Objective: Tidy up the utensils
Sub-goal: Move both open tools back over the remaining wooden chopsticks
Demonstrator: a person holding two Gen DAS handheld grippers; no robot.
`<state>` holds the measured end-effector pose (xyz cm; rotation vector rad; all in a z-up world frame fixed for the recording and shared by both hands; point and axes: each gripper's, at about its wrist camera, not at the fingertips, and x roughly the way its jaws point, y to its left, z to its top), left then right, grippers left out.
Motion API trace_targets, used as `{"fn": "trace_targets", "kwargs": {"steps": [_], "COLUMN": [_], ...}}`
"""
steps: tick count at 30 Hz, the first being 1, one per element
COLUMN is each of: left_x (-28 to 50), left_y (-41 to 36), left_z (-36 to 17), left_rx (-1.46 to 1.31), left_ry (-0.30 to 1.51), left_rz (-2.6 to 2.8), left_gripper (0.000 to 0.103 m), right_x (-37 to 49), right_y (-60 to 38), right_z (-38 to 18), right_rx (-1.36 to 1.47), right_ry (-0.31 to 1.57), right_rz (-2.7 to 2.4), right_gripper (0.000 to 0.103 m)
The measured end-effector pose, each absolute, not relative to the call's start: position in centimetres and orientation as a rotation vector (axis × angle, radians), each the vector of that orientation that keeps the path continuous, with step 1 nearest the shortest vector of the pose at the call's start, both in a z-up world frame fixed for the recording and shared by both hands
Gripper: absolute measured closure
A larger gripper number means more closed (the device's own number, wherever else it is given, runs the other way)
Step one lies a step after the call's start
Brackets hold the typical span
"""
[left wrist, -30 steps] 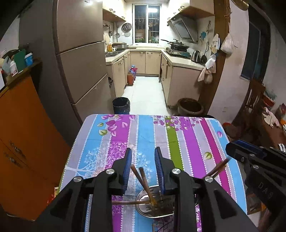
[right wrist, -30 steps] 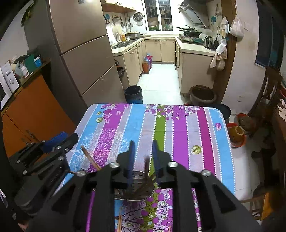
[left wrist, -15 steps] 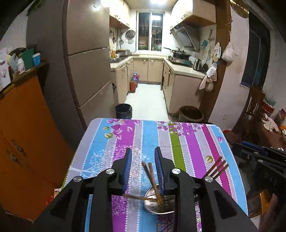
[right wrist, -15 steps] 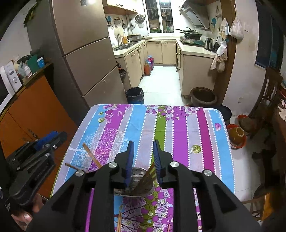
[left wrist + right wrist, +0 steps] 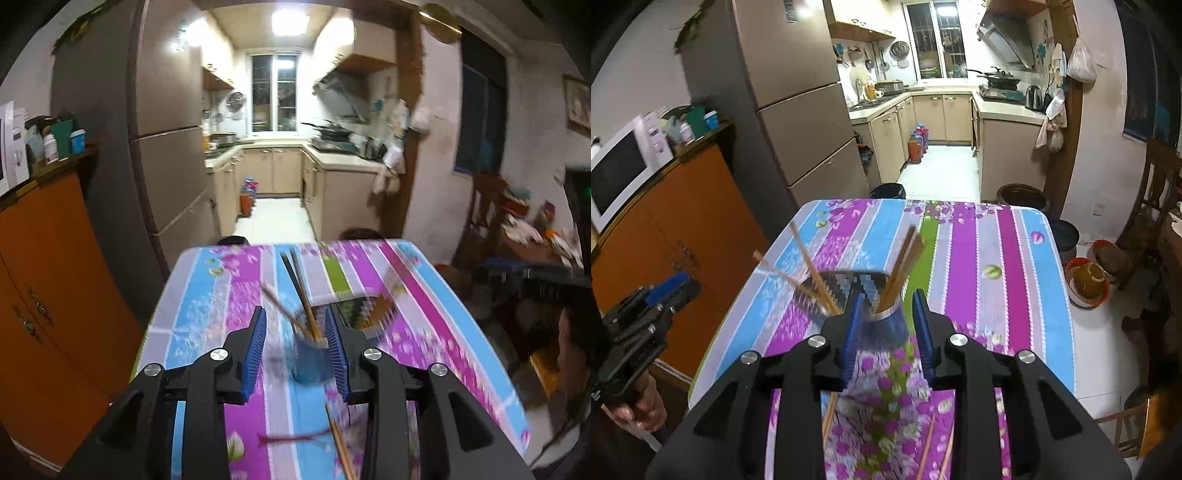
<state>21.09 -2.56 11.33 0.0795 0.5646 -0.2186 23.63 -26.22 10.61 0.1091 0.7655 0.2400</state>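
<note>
A blue utensil holder point(image 5: 886, 326) with a metal rim stands on the striped tablecloth point(image 5: 982, 258), with wooden chopsticks point(image 5: 903, 264) sticking up out of it. My right gripper point(image 5: 886, 325) frames the holder; its jaws are opening and a gap shows on both sides. In the blurred left wrist view the same holder point(image 5: 306, 356) and its chopsticks point(image 5: 301, 291) sit between the pads of my left gripper point(image 5: 295, 347), whose jaws are also opening without pressing on it. More chopsticks point(image 5: 809, 266) lean out to the holder's left.
Loose chopsticks point(image 5: 831, 410) lie on the cloth near the front edge, one more point(image 5: 340, 443) under the left gripper. The left gripper point(image 5: 665, 291) and the hand point(image 5: 639, 410) holding it show beyond the table's left side. An orange cabinet point(image 5: 701, 221) stands left, chairs point(image 5: 1156, 177) right.
Both cameras have pulled back and tilted up, so the holder shows from the side instead of from above. Both pairs of jaws stand a little wider.
</note>
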Motion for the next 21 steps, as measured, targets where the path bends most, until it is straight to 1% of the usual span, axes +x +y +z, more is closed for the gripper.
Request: {"fn": "trace_targets", "kwargs": {"steps": [3,5,7,10,13,21], "left_x": [17.9,16.1,14.2,11.8,10.1,6.7], "left_y": [-2.9,-3.0,-3.5,-4.1,-4.3,-4.3], "left_z": [8.5,6.3,2.9,-1.7,-5.1,-9.1], "left_rx": [0.140,0.169,0.215,0.293,0.323,0.326], "left_ry": [0.574,0.596,0.637,0.660,0.685,0.675], "left_rz": [-0.248,-0.264,-0.278,-0.258,-0.268,-0.261], "left_gripper": [0.066,0.065,0.065,0.065,0.065,0.065], "right_x": [20.6,17.6,14.7,11.0,8.2,2.5], "right_y": [-26.4,-26.6,-27.0,-27.3,-27.3,-27.0], "right_z": [9.7,8.7,7.4,5.1,2.7,-4.5], "right_rx": [0.093,0.085,0.072,0.034,-0.035,-0.107], "right_ry": [0.745,0.719,0.692,0.664,0.648,0.627], "right_rz": [0.252,0.267,0.265,0.245,0.185,0.144], "right_gripper": [0.074,0.070,0.068,0.067,0.067,0.068]}}
